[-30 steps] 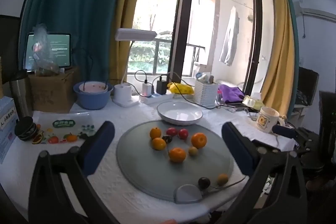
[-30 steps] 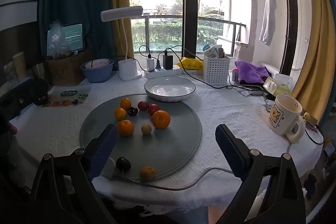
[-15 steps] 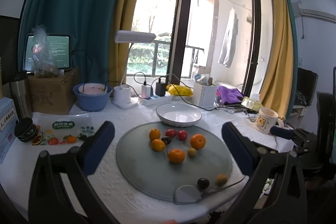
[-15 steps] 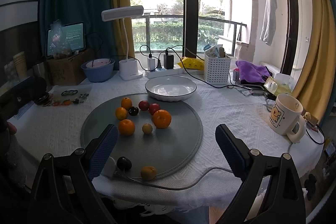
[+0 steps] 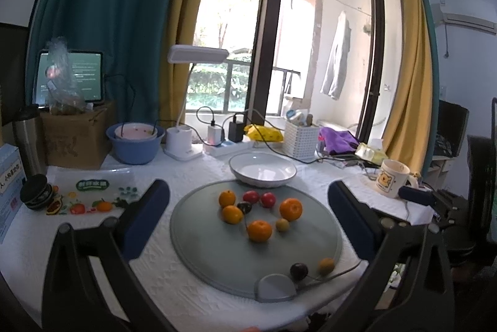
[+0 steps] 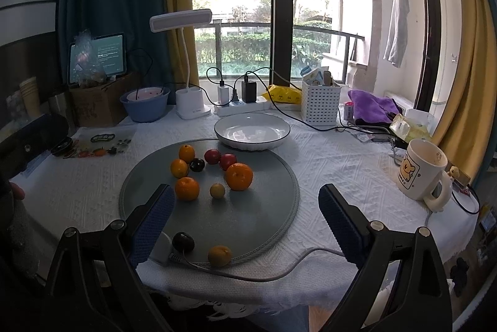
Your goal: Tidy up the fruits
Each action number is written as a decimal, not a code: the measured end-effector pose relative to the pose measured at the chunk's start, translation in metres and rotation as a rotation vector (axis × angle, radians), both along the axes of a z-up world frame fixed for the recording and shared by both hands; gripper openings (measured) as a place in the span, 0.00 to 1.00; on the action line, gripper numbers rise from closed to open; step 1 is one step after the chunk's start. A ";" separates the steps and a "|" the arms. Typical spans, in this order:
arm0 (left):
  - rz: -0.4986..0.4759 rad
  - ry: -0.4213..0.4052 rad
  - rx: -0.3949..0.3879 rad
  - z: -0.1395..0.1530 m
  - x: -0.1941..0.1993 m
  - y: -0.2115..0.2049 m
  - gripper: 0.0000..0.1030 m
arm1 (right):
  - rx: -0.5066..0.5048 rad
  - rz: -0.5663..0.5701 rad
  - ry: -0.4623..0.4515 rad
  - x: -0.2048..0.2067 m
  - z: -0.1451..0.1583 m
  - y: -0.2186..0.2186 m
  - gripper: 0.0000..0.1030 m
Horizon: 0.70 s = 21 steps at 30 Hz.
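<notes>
Several fruits lie on a round grey glass turntable [image 5: 217,263] [image 6: 248,226]: oranges such as the large orange [image 5: 290,209] [image 6: 239,176], two red plums [image 5: 251,197] [image 6: 212,156], dark plums and small yellow fruits. A dark plum [image 5: 298,270] [image 6: 183,241] and a small orange fruit [image 5: 326,265] [image 6: 219,255] rest near the front rim. An empty white plate [image 5: 262,169] [image 6: 252,131] stands behind the turntable. My left gripper [image 5: 248,207] and my right gripper [image 6: 245,207] both hover open above the near edge, holding nothing.
A cartoon mug [image 5: 392,178] [image 6: 422,170] stands at the right. Blue bowl [image 5: 135,142], desk lamp [image 6: 189,105], power strip with chargers [image 6: 239,106] and white basket [image 6: 321,103] line the back. A fruit-printed bag [image 5: 90,195] lies left. A grey cable [image 6: 279,269] crosses the front edge.
Both views shifted only slightly; the left gripper's view rose a little. The fruits and plate have not moved, and both grippers stayed open.
</notes>
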<state>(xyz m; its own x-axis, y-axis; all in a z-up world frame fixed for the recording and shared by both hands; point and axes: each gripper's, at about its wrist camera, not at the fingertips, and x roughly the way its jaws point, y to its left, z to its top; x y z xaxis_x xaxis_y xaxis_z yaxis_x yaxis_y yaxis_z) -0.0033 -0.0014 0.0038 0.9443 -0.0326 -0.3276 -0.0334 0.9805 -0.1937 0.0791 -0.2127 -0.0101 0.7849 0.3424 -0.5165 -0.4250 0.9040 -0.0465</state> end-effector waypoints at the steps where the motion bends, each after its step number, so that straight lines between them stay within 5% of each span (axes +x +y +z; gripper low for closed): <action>1: 0.001 -0.011 0.019 0.000 0.000 -0.001 1.00 | 0.000 0.000 0.000 0.000 0.000 0.000 0.93; 12: -0.001 -0.007 0.029 -0.002 0.000 -0.001 1.00 | 0.000 0.000 0.001 0.000 0.000 0.000 0.93; 21: -0.025 0.078 0.060 -0.016 0.017 -0.005 1.00 | -0.009 -0.003 0.029 0.008 -0.011 -0.004 0.92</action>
<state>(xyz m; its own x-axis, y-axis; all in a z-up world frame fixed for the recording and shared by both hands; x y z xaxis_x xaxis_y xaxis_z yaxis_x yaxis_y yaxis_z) 0.0141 -0.0066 -0.0123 0.9149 -0.0339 -0.4023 -0.0214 0.9910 -0.1323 0.0869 -0.2164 -0.0211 0.7703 0.3355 -0.5423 -0.4237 0.9048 -0.0422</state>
